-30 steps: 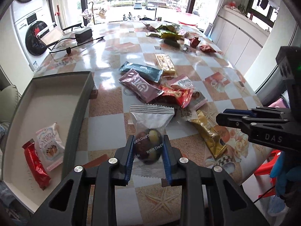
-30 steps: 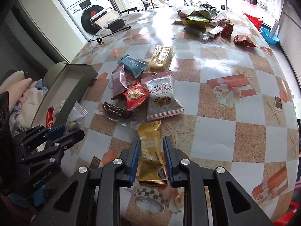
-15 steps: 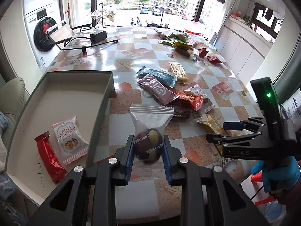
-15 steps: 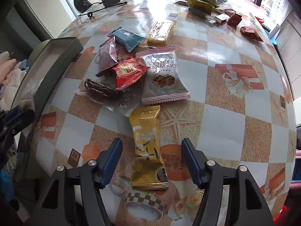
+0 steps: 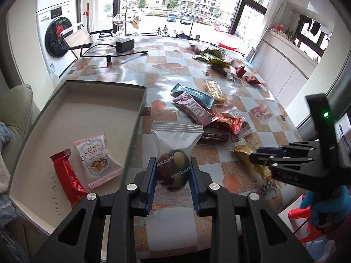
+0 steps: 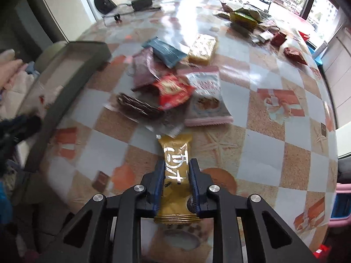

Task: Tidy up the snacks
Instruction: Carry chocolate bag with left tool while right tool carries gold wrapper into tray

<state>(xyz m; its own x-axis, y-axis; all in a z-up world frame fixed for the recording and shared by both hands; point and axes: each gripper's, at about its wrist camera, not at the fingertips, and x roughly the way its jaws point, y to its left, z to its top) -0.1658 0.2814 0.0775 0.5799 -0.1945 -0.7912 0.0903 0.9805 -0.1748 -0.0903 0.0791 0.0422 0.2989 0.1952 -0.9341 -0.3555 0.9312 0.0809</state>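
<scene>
The left gripper [image 5: 172, 175] has its fingers tight on a clear bag of round snacks [image 5: 173, 164], low in the middle, just right of the gray tray [image 5: 140, 109]. The right gripper [image 6: 176, 182] squeezes a gold snack pack [image 6: 175, 175] at the bottom middle, over the desk [image 6: 274, 131].

Checkered table [image 5: 166, 65], grey tray [image 5: 140, 100], scattered snack packets [image 5: 197, 107], black adapter [image 5: 124, 45]

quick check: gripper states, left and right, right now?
Left gripper: closed on the clear snack pouch, held above the table edge beside the tray.
Right gripper: closed on the gold snack packet.
</scene>
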